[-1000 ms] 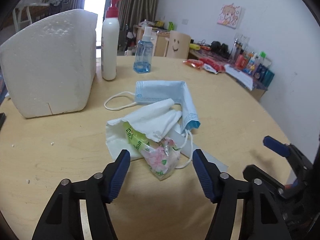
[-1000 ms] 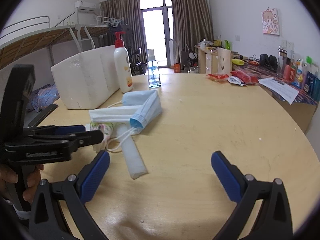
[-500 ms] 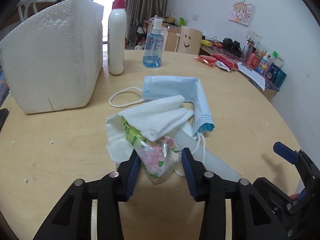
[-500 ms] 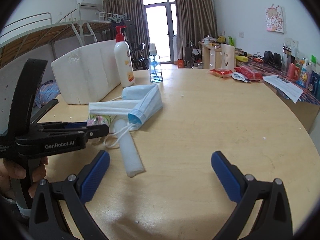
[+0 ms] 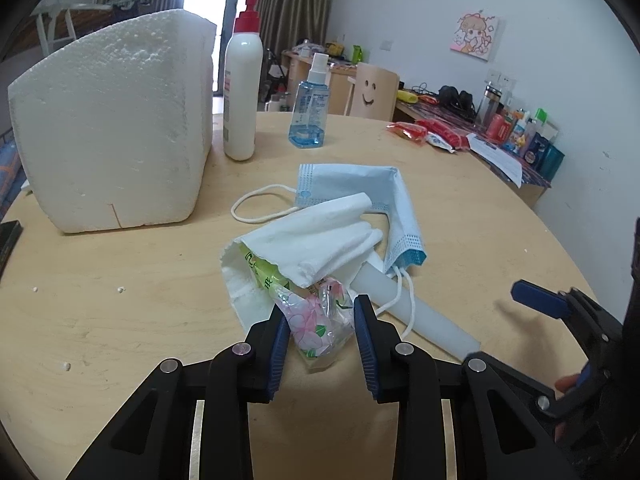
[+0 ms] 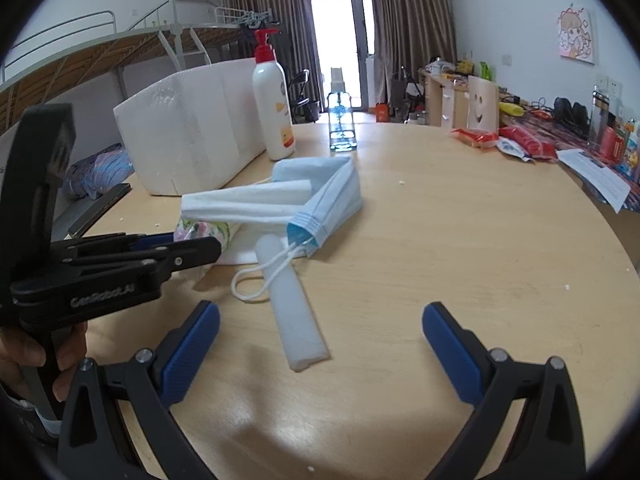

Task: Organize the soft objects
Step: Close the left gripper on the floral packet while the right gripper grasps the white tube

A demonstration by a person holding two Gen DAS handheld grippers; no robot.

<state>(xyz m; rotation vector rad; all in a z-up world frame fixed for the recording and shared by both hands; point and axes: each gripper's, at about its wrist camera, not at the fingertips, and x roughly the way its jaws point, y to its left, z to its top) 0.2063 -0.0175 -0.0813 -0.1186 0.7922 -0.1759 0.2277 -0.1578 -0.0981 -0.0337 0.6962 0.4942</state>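
Left-wrist view: a foam box is filling the upper left of the frame, a pump bottle and spray bottle are standing to its right, and the soft pile is lying at centre on the round table. The left gripper is closing its jaws on a flowered tissue packet at lower centre, blue pads at the packet's sides; whether they are pressing yet is hard to tell. A white tissue is draping over the packet's far end, with a blue face mask and a white foam strip lying right of it. A clean lift likely means squeezing until the crinkly wrapper stops slipping, then drawing the packet out low so the tissue slides off. Right-wrist view: the right gripper is hovering wide open and empty above the table near the foam strip.
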